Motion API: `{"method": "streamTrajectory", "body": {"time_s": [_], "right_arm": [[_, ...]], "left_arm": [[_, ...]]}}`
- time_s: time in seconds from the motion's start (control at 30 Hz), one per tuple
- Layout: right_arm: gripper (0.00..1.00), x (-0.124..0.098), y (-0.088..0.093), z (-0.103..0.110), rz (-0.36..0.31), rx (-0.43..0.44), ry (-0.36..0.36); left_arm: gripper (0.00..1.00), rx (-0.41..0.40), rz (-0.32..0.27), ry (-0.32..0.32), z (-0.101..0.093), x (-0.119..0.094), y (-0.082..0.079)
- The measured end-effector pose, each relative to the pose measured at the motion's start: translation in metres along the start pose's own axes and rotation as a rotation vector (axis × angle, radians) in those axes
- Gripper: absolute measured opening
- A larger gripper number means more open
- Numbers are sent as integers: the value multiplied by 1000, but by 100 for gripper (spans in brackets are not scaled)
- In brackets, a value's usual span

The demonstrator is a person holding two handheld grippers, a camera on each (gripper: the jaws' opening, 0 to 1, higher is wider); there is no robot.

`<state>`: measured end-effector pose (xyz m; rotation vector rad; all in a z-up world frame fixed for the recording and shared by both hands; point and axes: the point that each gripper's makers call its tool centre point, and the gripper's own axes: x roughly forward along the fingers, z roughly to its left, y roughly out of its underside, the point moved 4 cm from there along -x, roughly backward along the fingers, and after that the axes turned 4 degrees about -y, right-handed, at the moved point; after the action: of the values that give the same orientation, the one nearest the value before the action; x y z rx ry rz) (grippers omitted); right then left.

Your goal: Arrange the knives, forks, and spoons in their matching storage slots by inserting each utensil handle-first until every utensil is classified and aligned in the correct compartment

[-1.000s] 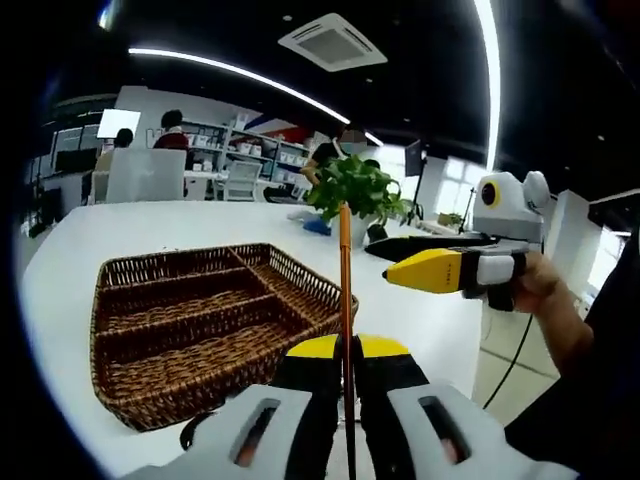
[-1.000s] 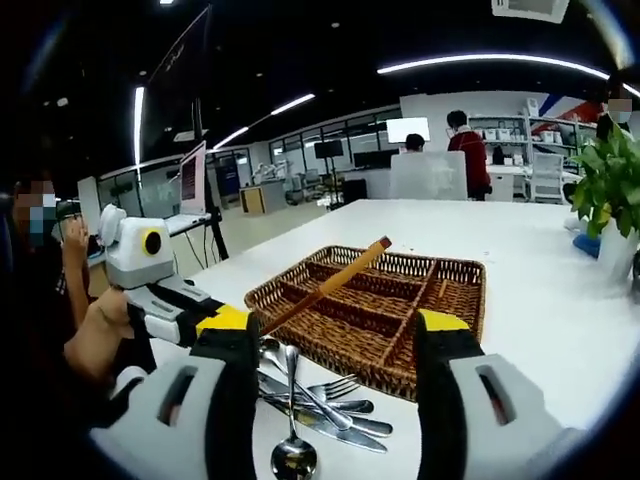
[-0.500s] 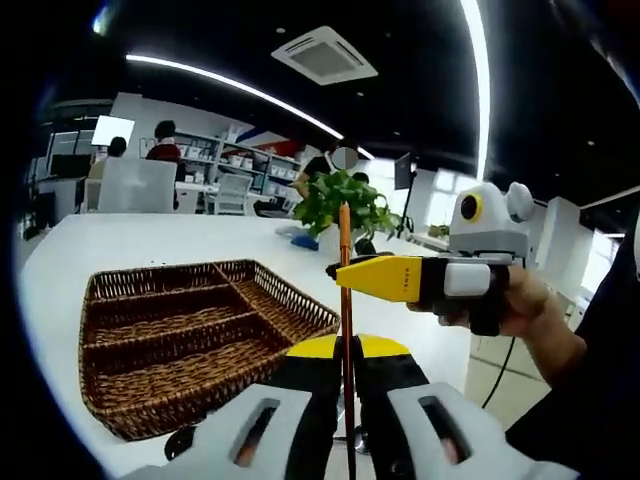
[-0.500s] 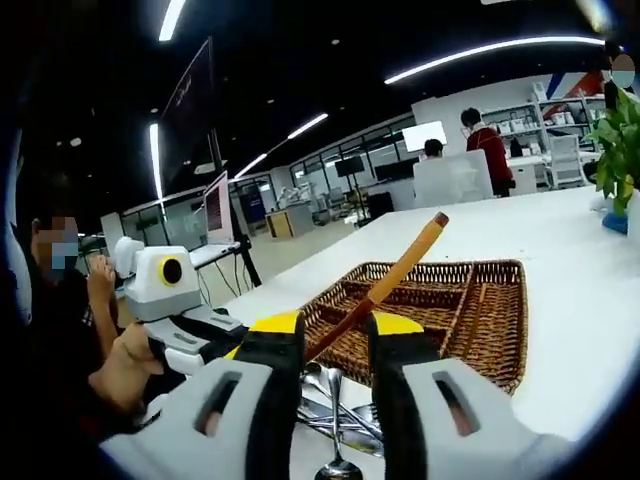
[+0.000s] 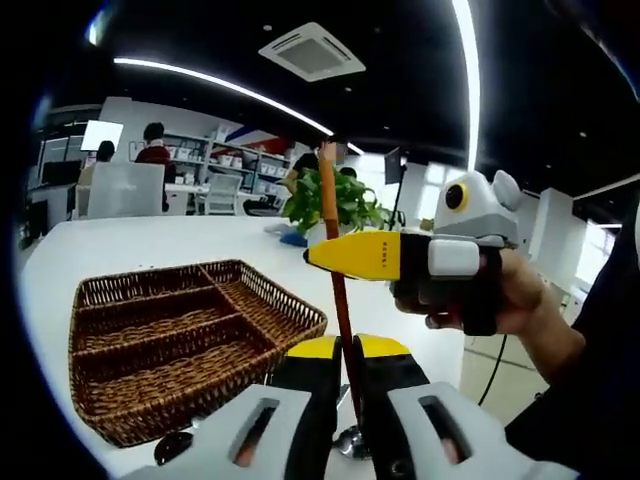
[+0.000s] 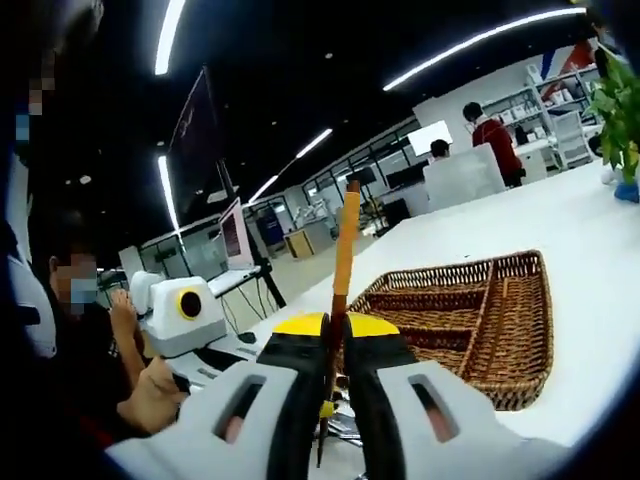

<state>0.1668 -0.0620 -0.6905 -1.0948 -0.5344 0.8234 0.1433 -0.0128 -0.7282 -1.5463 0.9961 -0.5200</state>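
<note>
Left hand-held gripper (image 5: 345,350): jaws clenched on the thin shaft of the orange-handled utensil (image 5: 333,250), which rises straight ahead from between them.
Right hand-held gripper (image 6: 333,335): jaws pressed together around the same utensil; its orange handle (image 6: 346,240) stands up beyond the yellow tips. In the left gripper view this gripper crosses from the right, its yellow tip at the handle, with a hand (image 5: 520,300) around it.
Wicker tray (image 5: 180,340): on the white surface (image 5: 120,235), ahead and left of the left gripper; ahead and right of the right gripper.
Loose cutlery (image 5: 172,447): low beside the left gripper's jaws, partly hidden.
Potted plant (image 5: 325,205): beyond the tray, behind the handle.
</note>
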Motion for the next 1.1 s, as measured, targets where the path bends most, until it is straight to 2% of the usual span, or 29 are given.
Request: {"method": "streamTrajectory", "body": {"time_s": [0.33,0.43,0.5,0.6,0.73,0.97,1.1], "right_arm": [[3,1,1,1,-10,-2,16],[3,2,4,-1,9,-3,20],[3,2,5,-1,7,-5,24],[3,3,5,-1,13,-7,26],[3,3,1,-5,19,-36,48],[3,2,-4,-16,28,-59,85],[3,3,-7,-26,35,-75,114]], "left_arm": [[5,3,-3,24,-4,4,-3],[6,3,18,37,-3,5,1],[6,43,18,23,0,4,1],[7,57,22,24,1,3,1],[15,124,45,-5,8,0,3],[22,144,37,-36,20,-8,4],[28,172,46,-77,33,-14,4]]}}
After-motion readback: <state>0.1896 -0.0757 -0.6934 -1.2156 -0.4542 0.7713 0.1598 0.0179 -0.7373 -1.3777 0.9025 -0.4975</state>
